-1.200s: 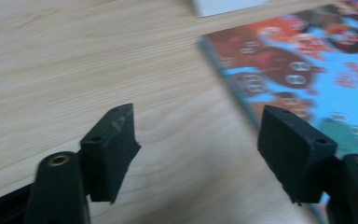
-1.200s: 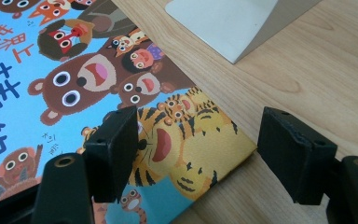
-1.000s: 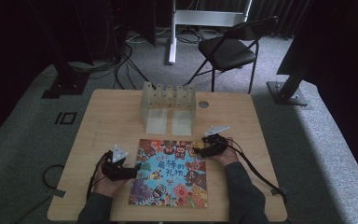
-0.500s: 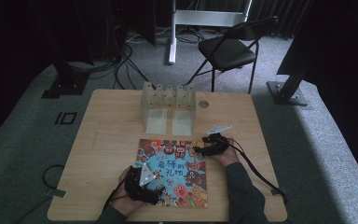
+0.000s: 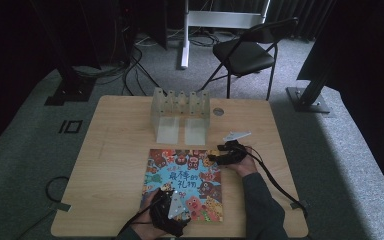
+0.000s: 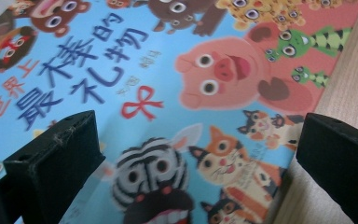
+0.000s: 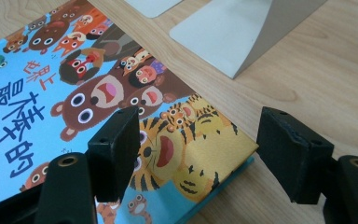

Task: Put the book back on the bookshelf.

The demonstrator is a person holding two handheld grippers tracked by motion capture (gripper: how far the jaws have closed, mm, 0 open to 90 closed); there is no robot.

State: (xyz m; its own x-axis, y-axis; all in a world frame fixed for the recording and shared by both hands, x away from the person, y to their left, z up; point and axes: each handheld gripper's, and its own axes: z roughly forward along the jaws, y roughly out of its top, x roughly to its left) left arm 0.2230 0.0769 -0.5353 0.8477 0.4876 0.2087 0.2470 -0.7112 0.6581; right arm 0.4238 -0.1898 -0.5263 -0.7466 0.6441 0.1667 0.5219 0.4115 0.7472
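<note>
A colourful picture book [image 5: 182, 182] with cartoon animals on its cover lies flat on the wooden table [image 5: 115, 150]. My left gripper [image 5: 164, 194] hovers over the cover's near part, open. Its jaws have just been opening; in the left gripper view [image 6: 198, 128] the book [image 6: 168, 70] and its right edge lie under the gap, and neither pad touches it. My right gripper [image 5: 215, 158] sits at the book's far right corner, open. In the right gripper view [image 7: 200, 123] the tiger corner of the book [image 7: 191, 154] lies between the jaws, ungripped.
A clear slotted rack [image 5: 180, 107] with two flat base plates [image 7: 233, 32] stands at the back middle of the table. A small round disc [image 5: 218, 112] lies to its right. A folding chair [image 5: 245, 55] stands beyond the table. Bare wood lies left of the book.
My left hand has moved right from the book's left edge onto the near part of the cover, and its jaws stand wider. The right hand has kept still.
</note>
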